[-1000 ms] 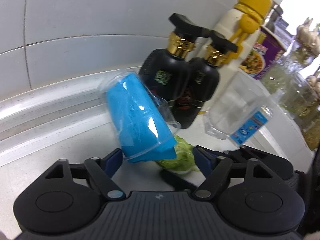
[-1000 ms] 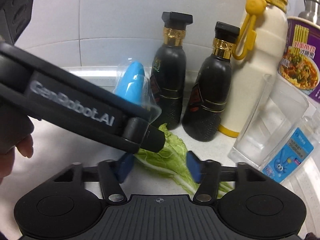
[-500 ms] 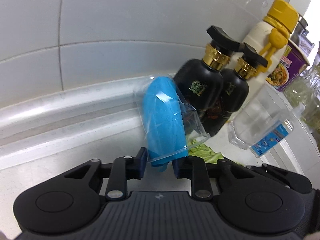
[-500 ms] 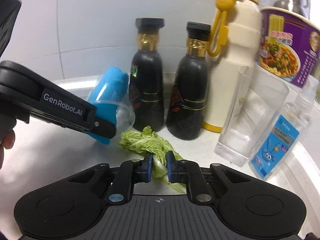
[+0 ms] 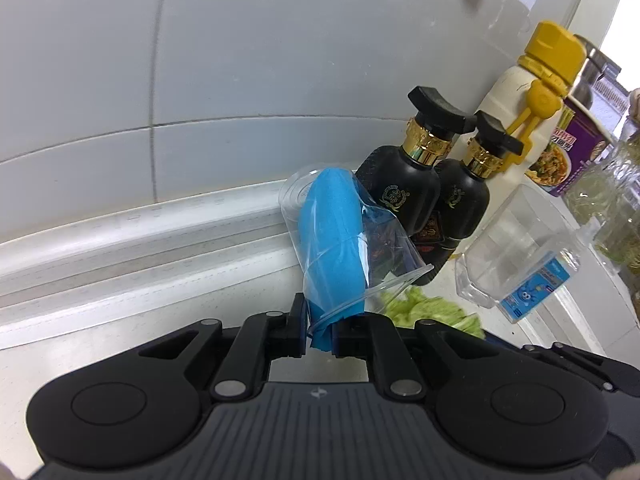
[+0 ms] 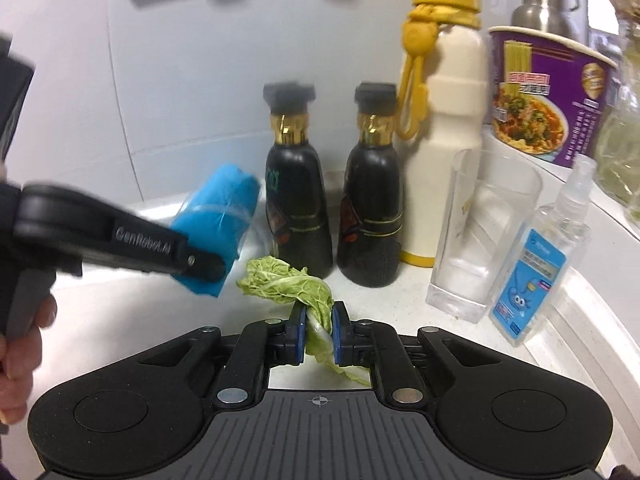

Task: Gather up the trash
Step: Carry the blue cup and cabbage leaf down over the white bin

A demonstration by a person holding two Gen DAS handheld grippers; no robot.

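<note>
- Currently my left gripper (image 5: 320, 334) has its jaws closing on the rim of a clear plastic cup (image 5: 340, 240) stuffed with blue material; the pads already press on it, and the cup hangs clear of the table (image 5: 120, 320).
- My right gripper (image 6: 319, 334) has its jaws closing on a green cabbage leaf (image 6: 292, 284); the stem sits pinched between the pads, the leafy end drooping forward.
- Done, by my judgement: both visible trash items are gripped.
- Left: carry both to a bin; no bin shows in either view.
- Not trash, by appearance: two black sauce bottles (image 6: 298, 200), a cream flask (image 6: 444, 120), an empty drinking glass (image 6: 480, 232), a spray bottle (image 6: 536, 264) and a noodle cup (image 6: 548, 96), all standing upright.
</note>
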